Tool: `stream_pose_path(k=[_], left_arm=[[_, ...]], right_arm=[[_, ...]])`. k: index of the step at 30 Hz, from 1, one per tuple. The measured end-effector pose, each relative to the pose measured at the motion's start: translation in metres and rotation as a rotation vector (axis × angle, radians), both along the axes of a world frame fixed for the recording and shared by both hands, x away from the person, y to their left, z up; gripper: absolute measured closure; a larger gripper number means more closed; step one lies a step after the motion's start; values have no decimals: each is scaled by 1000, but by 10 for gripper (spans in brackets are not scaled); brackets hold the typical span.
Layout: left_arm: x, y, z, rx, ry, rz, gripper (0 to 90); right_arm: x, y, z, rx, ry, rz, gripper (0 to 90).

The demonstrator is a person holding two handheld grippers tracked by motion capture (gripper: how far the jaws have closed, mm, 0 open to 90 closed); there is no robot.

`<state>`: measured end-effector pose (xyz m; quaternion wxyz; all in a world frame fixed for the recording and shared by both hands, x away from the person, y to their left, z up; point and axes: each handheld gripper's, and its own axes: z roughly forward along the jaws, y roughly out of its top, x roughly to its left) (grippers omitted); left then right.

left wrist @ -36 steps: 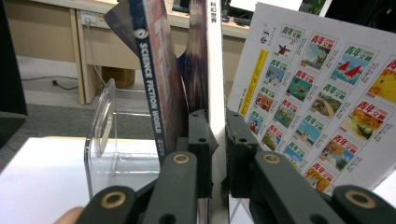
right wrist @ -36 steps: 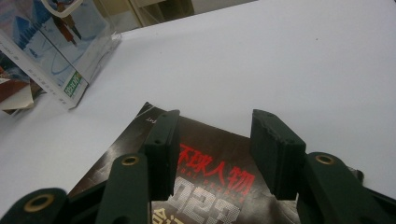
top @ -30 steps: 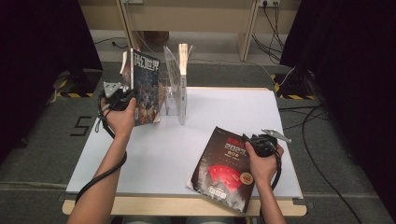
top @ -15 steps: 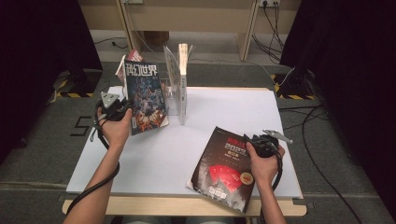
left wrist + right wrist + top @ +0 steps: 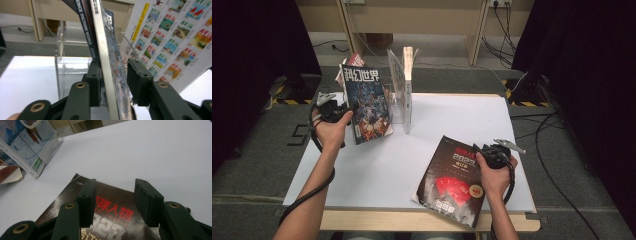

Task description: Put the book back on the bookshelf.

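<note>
Even overhead light, white rectangular tabletop (image 5: 412,165) bright w/ soft shadows; surroundings dim. Gripper views soft, bkgd out of focus; mild glare on clear acrylic rack (image 5: 65,67).

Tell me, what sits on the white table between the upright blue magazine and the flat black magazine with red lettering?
Nothing: in the high view, bare white table separates the blue magazine from the black magazine.

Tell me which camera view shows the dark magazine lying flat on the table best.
The high view: the dark magazine shows whole, lying flat at the table's near right edge beside the right gripper. The right gripper view gives only its top part, with red characters, between open jaws. The left gripper view looks at the standing magazines instead.
</note>
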<state>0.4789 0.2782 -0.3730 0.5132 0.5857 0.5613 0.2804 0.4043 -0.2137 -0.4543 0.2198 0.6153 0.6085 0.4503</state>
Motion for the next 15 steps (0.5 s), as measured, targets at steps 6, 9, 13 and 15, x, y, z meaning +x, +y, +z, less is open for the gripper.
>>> stream_pose_path(k=[6,9,13,15], left_arm=[[4,-1,7,-37,14,2,642],[8,-2,9,-89,32,-11,649],[14,-5,9,-81,57,-10,653],[15,-6,6,-87,74,-12,649]], right_arm=[[0,-1,0,-1,0,-3,538],[0,-1,1,1,-4,-5,538],[0,-2,1,0,-6,-6,538],[0,-2,1,4,-4,-5,538]])
